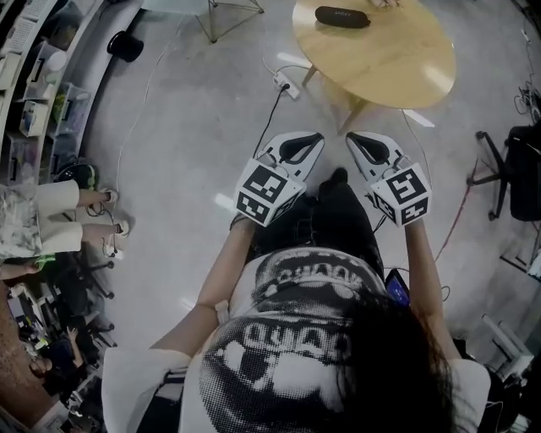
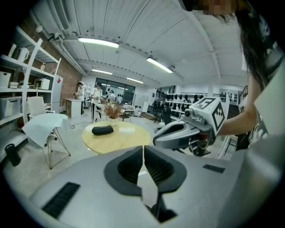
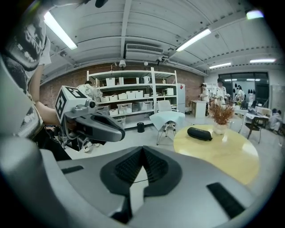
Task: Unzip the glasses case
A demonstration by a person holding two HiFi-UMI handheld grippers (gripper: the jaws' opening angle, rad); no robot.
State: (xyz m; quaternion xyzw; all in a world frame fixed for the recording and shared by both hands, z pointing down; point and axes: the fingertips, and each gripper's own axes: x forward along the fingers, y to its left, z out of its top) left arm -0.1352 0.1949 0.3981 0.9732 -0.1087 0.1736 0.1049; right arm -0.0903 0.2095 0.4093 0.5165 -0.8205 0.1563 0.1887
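Note:
A black glasses case (image 1: 341, 16) lies zipped on the far side of a round wooden table (image 1: 380, 63), well ahead of both grippers. The same case (image 2: 102, 130) shows in the left gripper view and, as the case (image 3: 199, 133), in the right gripper view. My left gripper (image 1: 314, 137) and right gripper (image 1: 352, 137) hover side by side over the floor, short of the table, tips nearly facing. Both stand shut with nothing between the jaws. The left gripper view catches the right gripper (image 2: 156, 141), and the left gripper (image 3: 121, 135) appears in the right gripper view.
A white power strip (image 1: 286, 84) with cables lies on the floor near the table's base. A folding chair with a white cloth (image 2: 44, 127) stands to the left, an office chair (image 1: 511, 173) to the right. A vase of dried flowers (image 3: 220, 118) stands on the table. Shelves line the left wall.

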